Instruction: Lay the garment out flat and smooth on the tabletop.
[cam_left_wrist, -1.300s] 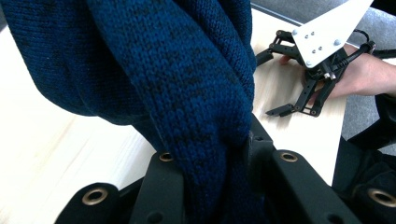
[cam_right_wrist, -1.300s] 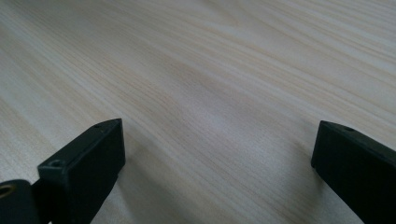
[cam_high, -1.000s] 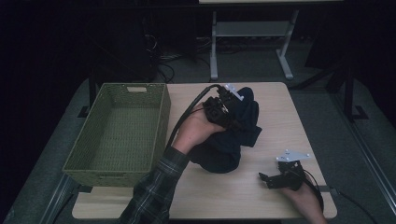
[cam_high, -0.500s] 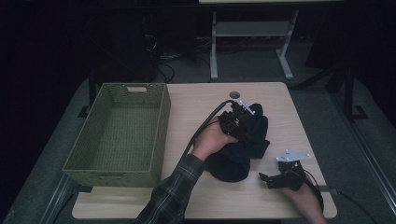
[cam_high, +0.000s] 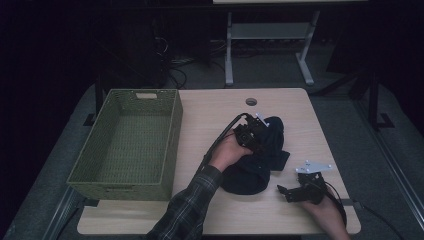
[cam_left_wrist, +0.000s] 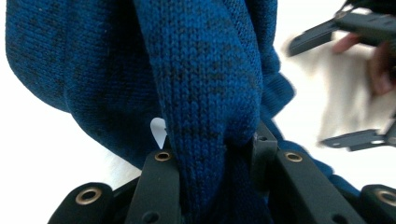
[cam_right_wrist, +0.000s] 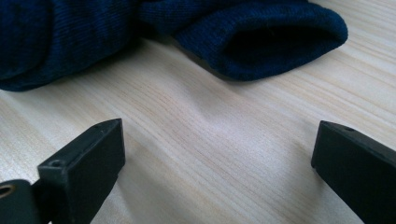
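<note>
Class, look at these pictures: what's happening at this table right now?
A person is working with a gripper in each hand. The left gripper is shut on a fold of a dark blue knitted garment lying on the wooden table. The right gripper rests open and holds nothing, low over the table, facing the garment's cuff. A green woven basket sits at the left side, nothing in it.

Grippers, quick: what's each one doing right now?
Left gripper: shut on a fold of the blue knit garment.
Right gripper: open, holding nothing, low over the table.
</note>
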